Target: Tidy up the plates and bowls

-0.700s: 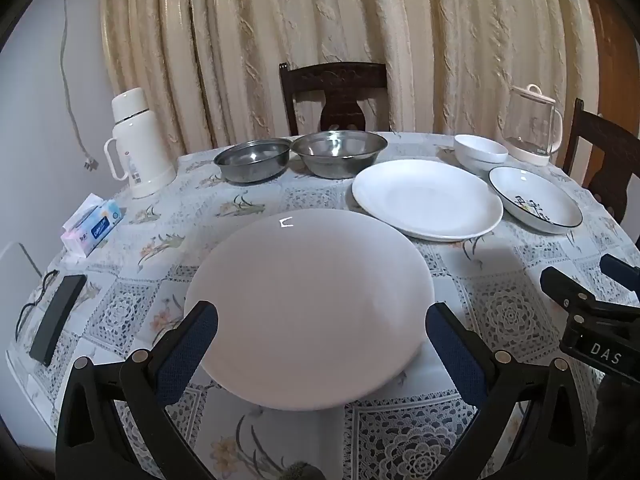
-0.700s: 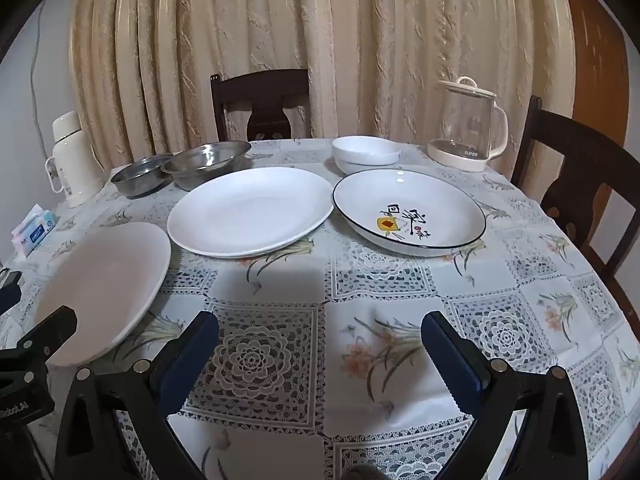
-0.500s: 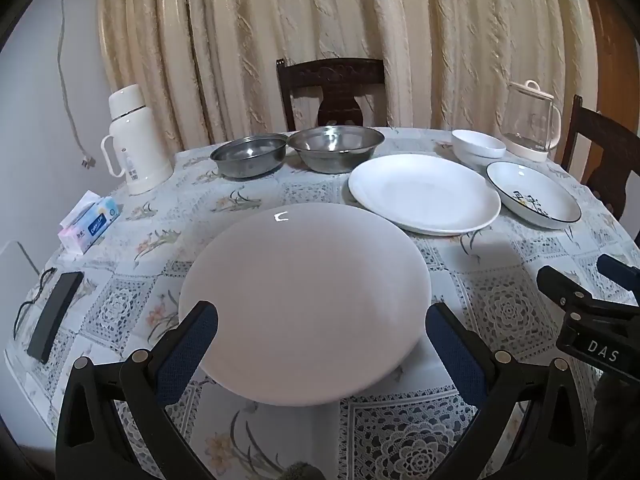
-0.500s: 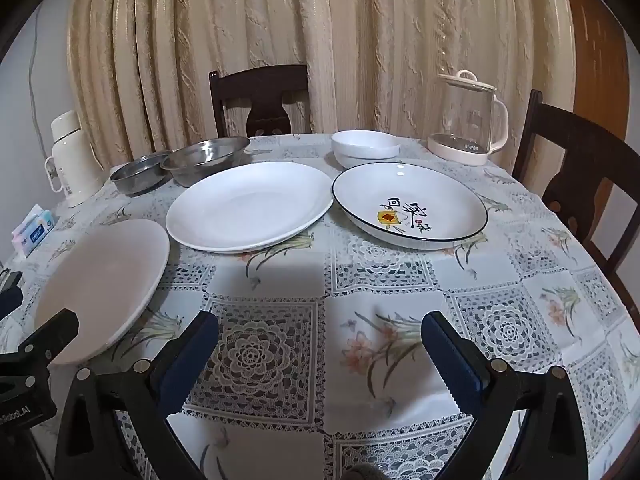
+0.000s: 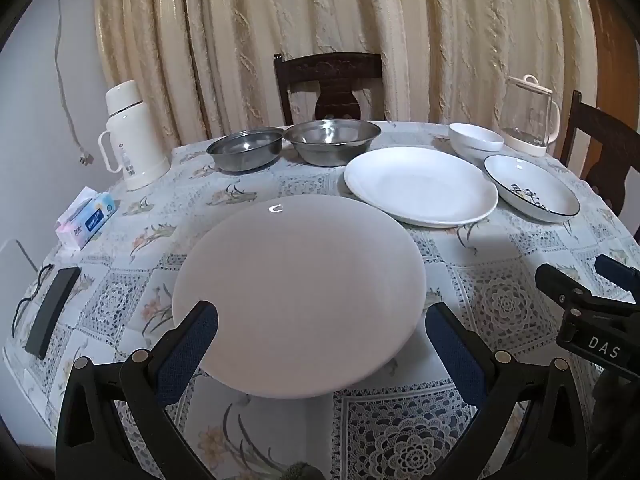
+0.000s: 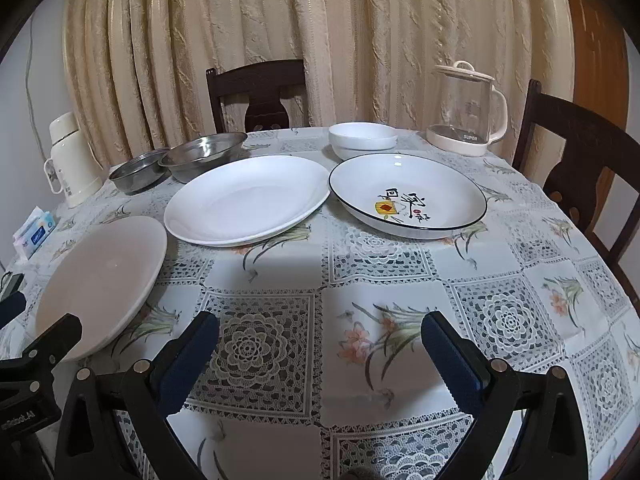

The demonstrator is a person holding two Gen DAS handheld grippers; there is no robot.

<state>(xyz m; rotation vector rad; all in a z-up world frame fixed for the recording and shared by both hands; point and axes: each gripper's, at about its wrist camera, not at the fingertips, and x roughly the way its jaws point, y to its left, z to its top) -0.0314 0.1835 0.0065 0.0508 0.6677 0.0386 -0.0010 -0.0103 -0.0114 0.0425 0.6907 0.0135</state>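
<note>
The left tongs [image 5: 320, 322] stand wide apart, their blue pads on either side of the near rim of the matte pale plate [image 5: 298, 300] without clearly touching it, while the right tongs [image 6: 320, 336] gape equally wide over bare patterned cloth on the bench [image 6: 520, 280], gripping nothing. Taking the glossy white plate [image 6: 246, 200] as landmark: the pale plate lies nearer and to its left, the black-rimmed dish [image 6: 408, 196] with painted characters sits just to its right, the white bowl [image 6: 363, 140] lies behind that dish, and two steel bowls [image 5: 294, 148] rest side by side behind and left. All these vessels look empty.
</note>
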